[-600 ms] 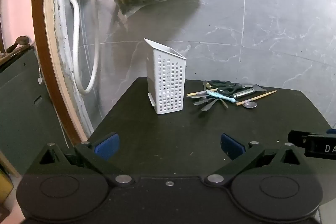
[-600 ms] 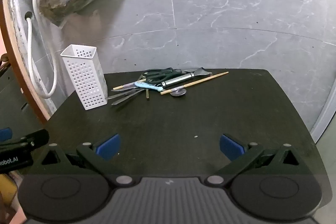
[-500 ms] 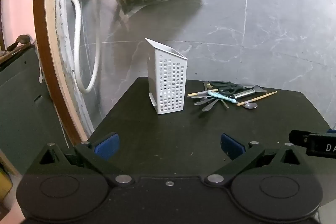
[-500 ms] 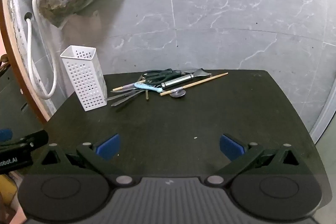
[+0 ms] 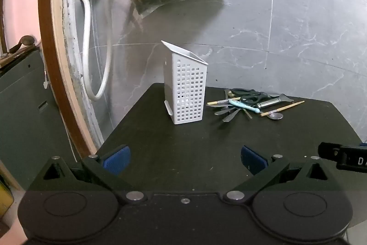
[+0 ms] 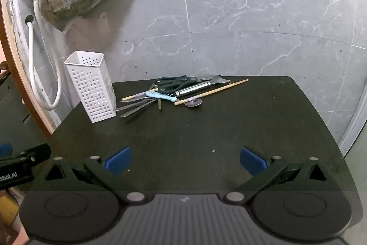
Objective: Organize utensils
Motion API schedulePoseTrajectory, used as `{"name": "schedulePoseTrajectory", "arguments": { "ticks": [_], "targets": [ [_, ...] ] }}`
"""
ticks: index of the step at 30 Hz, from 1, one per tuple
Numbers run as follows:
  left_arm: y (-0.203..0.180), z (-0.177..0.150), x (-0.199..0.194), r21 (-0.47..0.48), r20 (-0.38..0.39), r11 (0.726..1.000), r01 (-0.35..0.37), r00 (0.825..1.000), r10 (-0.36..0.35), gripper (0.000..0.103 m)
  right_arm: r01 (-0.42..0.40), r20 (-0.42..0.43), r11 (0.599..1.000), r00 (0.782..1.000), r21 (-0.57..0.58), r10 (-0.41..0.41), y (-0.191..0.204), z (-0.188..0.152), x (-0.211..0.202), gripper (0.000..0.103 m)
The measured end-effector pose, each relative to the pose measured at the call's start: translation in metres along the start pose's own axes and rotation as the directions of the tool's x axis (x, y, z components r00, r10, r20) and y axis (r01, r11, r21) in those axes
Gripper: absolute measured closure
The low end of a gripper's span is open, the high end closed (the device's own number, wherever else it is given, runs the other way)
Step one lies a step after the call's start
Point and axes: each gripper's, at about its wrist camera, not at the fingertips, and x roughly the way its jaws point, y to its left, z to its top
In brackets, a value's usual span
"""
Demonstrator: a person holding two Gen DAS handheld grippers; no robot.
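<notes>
White holder (image 5: 185, 93) stands well beyond both grippers.

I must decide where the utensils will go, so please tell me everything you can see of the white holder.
The holder is a tall, narrow white box, plastic by its look, with an open rectangular top and walls pierced by rows of small square holes. A small tab sticks out near its base on one side. It stands upright on the black table, at the far left part, near the grey wall. It looks empty. The utensil pile lies just to its right; whether the nearest handles touch it is unclear. No gripper touches it.
</notes>
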Motion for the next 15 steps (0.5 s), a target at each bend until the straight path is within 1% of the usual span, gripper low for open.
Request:
{"name": "schedulePoseTrajectory", "arguments": {
  "ticks": [15],
  "targets": [
    [-0.0003,0.0014,0.0006,0.000,0.001,1.000,0.002,1.000,-0.002,0.001,0.002,0.001,1.000,1.000,0.006,-0.002,-0.0025,0.0010,-0.0005,0.000]
  ]
}}
